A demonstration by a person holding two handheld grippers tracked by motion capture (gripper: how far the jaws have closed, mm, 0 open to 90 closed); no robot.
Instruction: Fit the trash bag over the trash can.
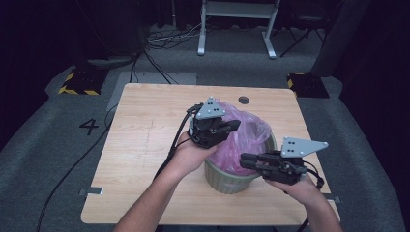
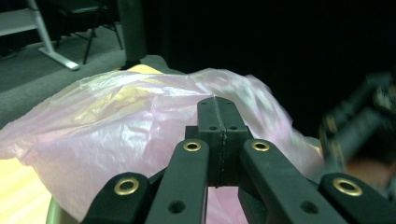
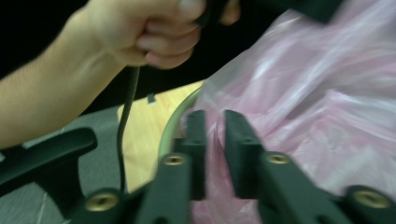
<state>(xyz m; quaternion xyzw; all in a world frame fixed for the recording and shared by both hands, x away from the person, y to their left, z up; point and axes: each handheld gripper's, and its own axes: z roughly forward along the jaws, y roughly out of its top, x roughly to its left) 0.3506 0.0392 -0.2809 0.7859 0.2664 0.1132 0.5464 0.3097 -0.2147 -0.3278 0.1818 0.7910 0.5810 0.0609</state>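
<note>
The thin pink plastic bag (image 1: 241, 135) sits in the round green bin (image 1: 229, 181) on the wooden desk (image 1: 145, 145). The left hand-held gripper (image 1: 234, 125) is squeezed closed above it. The right hand-held gripper (image 3: 215, 140) has a small gap around the bag's edge, likely to pull it over the rim

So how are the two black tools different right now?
The left tool has its jaws pressed together, above the pink bag; the right tool shows a gap, with bag film in it. In the high view, left sits higher, right lower by the green bin. Both are black.
</note>
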